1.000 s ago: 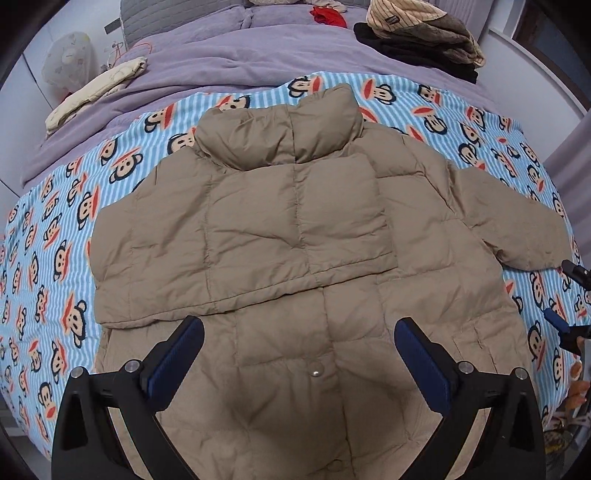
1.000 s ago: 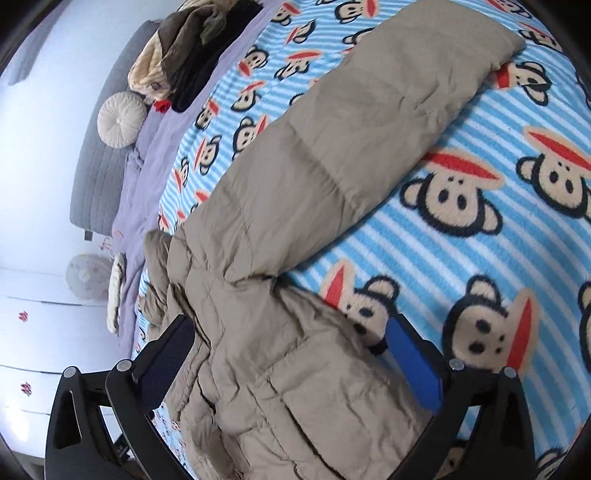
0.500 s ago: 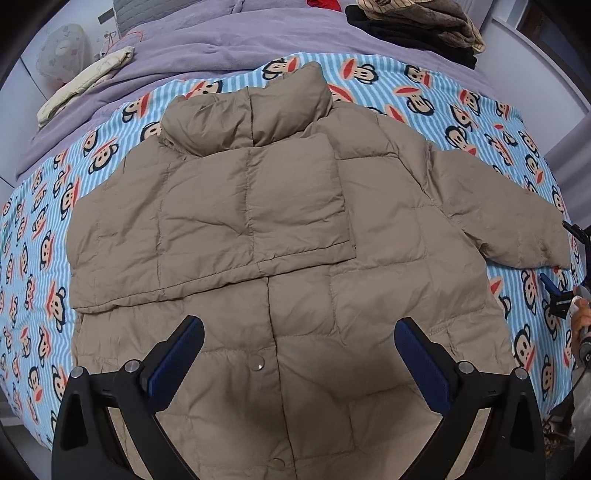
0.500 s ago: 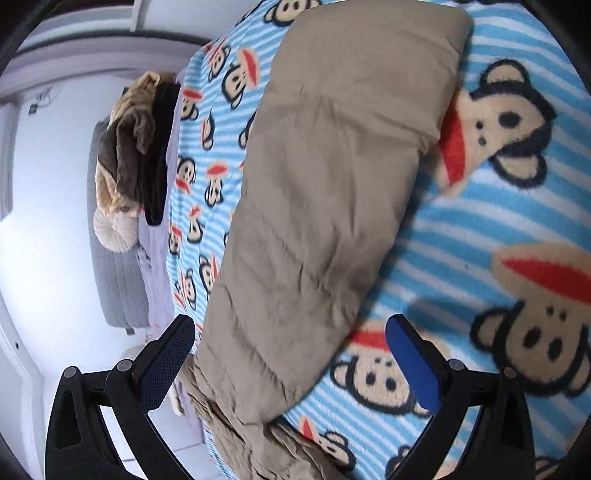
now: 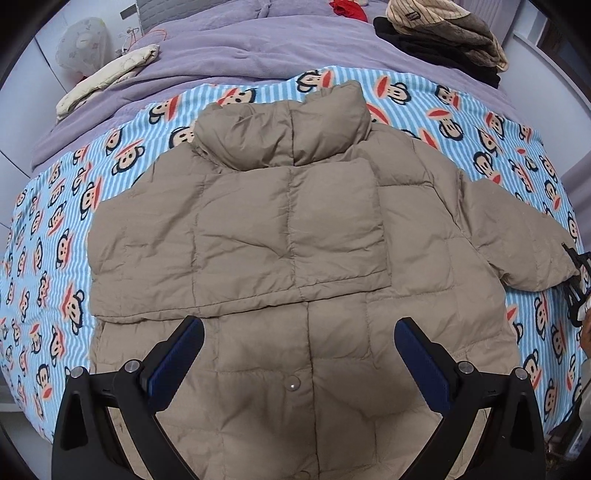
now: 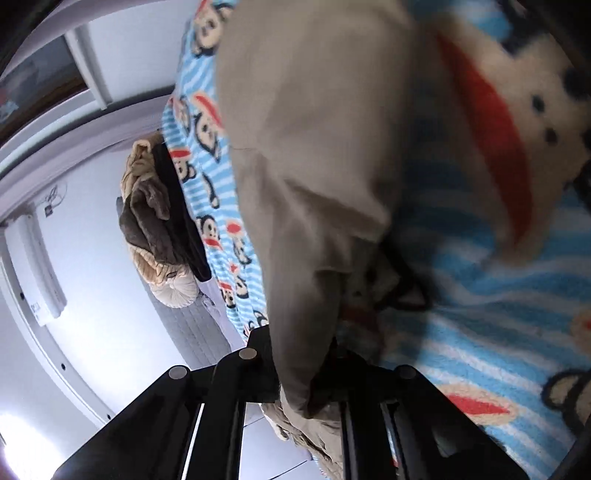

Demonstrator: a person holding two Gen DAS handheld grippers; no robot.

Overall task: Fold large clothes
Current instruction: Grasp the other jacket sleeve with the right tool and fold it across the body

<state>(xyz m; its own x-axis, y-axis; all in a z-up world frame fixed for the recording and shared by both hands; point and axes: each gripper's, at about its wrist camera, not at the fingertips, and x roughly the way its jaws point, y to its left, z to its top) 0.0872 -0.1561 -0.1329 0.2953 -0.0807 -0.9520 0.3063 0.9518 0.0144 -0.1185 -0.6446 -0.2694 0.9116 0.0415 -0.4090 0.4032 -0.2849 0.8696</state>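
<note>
- Left tongs (image 5: 299,354): spread wide, empty, above the tan jacket (image 5: 295,236).
- Right tongs (image 6: 314,384): clamped on the jacket's sleeve cuff (image 6: 306,280), over the monkey-print blanket (image 6: 480,332).

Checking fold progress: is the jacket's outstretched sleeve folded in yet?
Not yet. The sleeve lies spread on the monkey blanket; the right tongs are shut on its cuff.

No readable words or numbers appear in either view. A small dark label on the striped hat (image 5: 413,16) at the far side of the bed is too blurred to read.
</note>
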